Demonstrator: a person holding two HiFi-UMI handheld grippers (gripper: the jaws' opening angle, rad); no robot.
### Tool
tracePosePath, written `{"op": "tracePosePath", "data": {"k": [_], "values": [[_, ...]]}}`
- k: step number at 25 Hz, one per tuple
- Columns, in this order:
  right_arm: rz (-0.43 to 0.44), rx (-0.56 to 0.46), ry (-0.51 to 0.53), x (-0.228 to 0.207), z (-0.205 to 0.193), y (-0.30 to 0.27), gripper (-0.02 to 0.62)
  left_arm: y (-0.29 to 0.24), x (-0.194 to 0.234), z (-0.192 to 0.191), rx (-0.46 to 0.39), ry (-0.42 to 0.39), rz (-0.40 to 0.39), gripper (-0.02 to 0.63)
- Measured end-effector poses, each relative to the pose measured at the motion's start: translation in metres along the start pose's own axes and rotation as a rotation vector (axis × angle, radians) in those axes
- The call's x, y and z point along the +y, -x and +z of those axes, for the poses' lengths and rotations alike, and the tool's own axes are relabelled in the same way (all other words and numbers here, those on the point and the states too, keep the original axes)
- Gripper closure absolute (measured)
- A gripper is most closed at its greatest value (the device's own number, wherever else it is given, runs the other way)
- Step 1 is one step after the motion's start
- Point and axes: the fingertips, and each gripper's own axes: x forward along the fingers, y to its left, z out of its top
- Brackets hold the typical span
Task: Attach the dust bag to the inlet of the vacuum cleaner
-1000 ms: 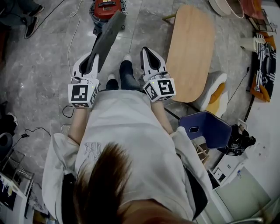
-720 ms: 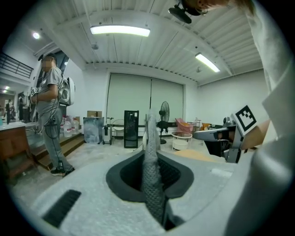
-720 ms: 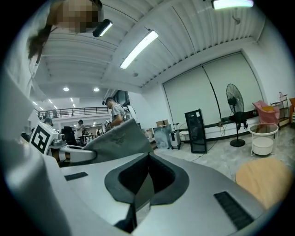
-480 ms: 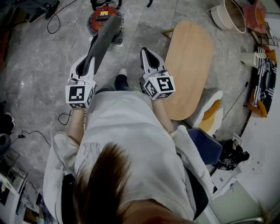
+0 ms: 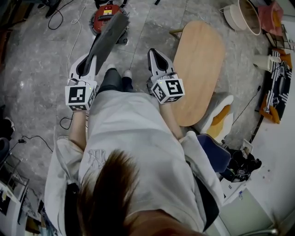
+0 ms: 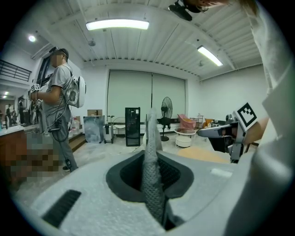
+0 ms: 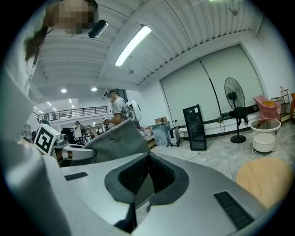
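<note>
Our left claw [image 5: 90, 62] is nearly closed, pinching one edge of the flat grey fabric dust bag [image 5: 109, 39]. The bag stands out toward 12 o'clock, where the small red canister vacuum cleaner [image 5: 107, 13] sits on the floor. On so thin a pinch, we judge the bag may sag, twist or slip when we aim it at the inlet, which we cannot make out. Our right claw [image 5: 156, 54] is fully closed on nothing. At its 2 o'clock lies the oval light-wood table [image 5: 200, 60], which it could knock.
</note>
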Motion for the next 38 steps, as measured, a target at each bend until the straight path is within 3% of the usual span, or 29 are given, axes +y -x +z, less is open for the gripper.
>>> {"op": "tracePosePath", "data": {"k": [6,21,33,38], "values": [[-0.035,0.016,0.009,-0.005,0.002,-0.029,0.594,-0.028,0.022,0.000,0.019,-0.026,-0.059,0.568],[-0.136,-0.017,-0.032,-0.015,0.030,-0.114,0.593,-0.101,0.064,-0.006,0.129,-0.140,-0.382,0.568],[-0.139,-0.025,-0.010,-0.023,0.046,-0.132,0.592,-0.116,0.053,-0.034,0.254,-0.241,-0.585,0.568],[-0.123,-0.017,-0.017,-0.035,0.049,-0.136,0.591,-0.118,0.042,-0.048,0.308,-0.285,-0.614,0.568]]}}
